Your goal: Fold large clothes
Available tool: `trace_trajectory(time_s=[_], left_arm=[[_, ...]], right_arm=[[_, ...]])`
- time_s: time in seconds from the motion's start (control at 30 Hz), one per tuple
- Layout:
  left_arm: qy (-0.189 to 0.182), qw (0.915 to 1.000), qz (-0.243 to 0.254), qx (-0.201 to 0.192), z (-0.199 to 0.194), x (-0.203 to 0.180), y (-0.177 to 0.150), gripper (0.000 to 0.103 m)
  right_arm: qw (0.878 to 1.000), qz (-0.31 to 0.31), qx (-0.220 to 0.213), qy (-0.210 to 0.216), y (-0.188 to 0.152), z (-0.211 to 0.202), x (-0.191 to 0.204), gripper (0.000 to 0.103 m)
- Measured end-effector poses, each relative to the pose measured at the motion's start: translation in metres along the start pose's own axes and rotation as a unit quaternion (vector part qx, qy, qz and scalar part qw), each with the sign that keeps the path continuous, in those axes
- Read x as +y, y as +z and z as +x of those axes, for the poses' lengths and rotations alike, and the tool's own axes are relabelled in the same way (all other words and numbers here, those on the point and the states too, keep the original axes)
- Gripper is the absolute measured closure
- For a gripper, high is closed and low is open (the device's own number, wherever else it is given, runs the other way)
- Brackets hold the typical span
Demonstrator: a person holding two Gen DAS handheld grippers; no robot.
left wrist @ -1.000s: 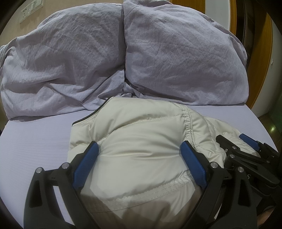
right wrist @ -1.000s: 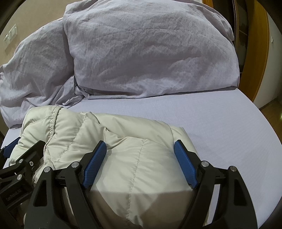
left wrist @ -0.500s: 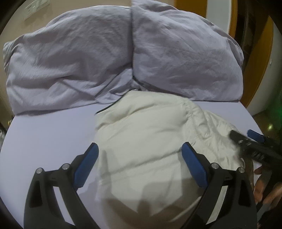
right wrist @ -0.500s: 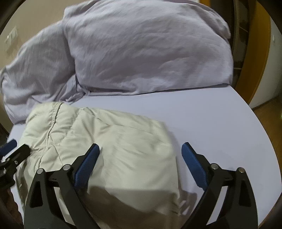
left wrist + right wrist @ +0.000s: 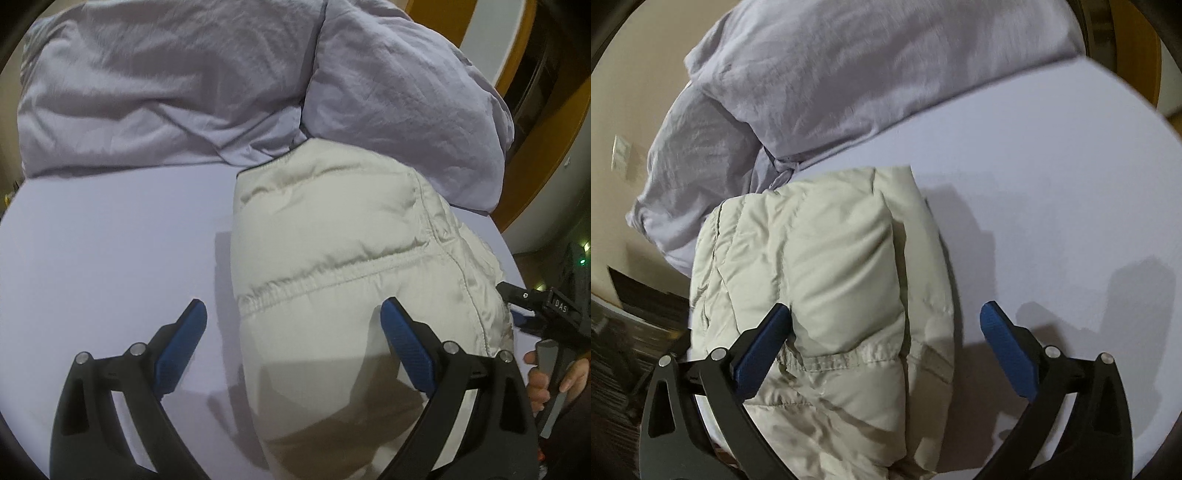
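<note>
One folded cream jacket (image 5: pixel 343 236) on bed (image 5: pixel 110 236)

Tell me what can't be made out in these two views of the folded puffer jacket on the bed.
- Jacket near end: cut off by the bottom edge in both wrist views.
- Jacket underside and inner layers: hidden by its own fold.
- Right gripper in the left wrist view: mostly cut off by the right edge.
- Pillows in the right wrist view: blurred.
- Floor beside the bed: dark, smeared.

text: "DAS" | on: right claw (image 5: pixel 532 314) body | other readable text: none
</note>
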State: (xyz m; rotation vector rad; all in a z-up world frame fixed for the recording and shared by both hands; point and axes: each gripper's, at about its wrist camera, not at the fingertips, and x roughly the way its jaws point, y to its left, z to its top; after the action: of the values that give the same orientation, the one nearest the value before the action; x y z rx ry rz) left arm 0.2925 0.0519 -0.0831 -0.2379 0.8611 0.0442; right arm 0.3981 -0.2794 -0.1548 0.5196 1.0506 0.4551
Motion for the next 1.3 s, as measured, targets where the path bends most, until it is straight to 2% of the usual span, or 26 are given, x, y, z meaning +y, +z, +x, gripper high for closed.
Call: trace_trajectory(time_s=[0.13, 0.4, 0.5, 0.67, 0.83, 0.97, 1.03, 1.13, 1.3], left_arm=[[-0.017, 0.9995, -0.023, 0.012, 0.007, 0.006, 0.000, 0.004], [-0.061, 0.9953, -0.067, 0.033, 0.023, 0.021, 0.004, 0.002], [-0.088, 0.9908, -0.093, 0.044, 0.032, 0.027, 0.007, 0.002], [-0.138, 0.9777, -0.145, 0.064, 0.048, 0.038, 0.009, 0.002], [-0.163, 0.9688, -0.173, 0.071, 0.053, 0.043, 0.011, 0.004], [-0.185, 0.9629, -0.183, 0.073, 0.050, 0.049, 0.013, 0.018], [-0.196, 0.9597, -0.187, 0.074, 0.047, 0.053, 0.016, 0.027], [-0.198, 0.9599, -0.186, 0.069, 0.043, 0.060, 0.024, 0.032], [-0.189, 0.9623, -0.188, 0.054, 0.038, 0.075, 0.046, 0.035]], right_arm=[[0.997, 0.041, 0.039, 0.043, -0.001, 0.015, -0.009, 0.001], [0.990, 0.077, 0.073, 0.093, -0.008, 0.035, -0.013, 0.001], [0.988, 0.077, 0.077, 0.112, -0.010, 0.038, -0.012, 0.001], [0.986, 0.080, 0.079, 0.126, -0.010, 0.043, -0.008, 0.001], [0.982, 0.088, 0.078, 0.148, -0.011, 0.045, -0.009, 0.001], [0.975, 0.099, 0.075, 0.185, -0.014, 0.044, -0.013, 0.014], [0.971, 0.103, 0.075, 0.201, -0.015, 0.043, -0.013, 0.024], [0.967, 0.104, 0.076, 0.222, -0.012, 0.048, -0.005, 0.033], [0.963, 0.099, 0.080, 0.237, -0.002, 0.062, 0.016, 0.036]])
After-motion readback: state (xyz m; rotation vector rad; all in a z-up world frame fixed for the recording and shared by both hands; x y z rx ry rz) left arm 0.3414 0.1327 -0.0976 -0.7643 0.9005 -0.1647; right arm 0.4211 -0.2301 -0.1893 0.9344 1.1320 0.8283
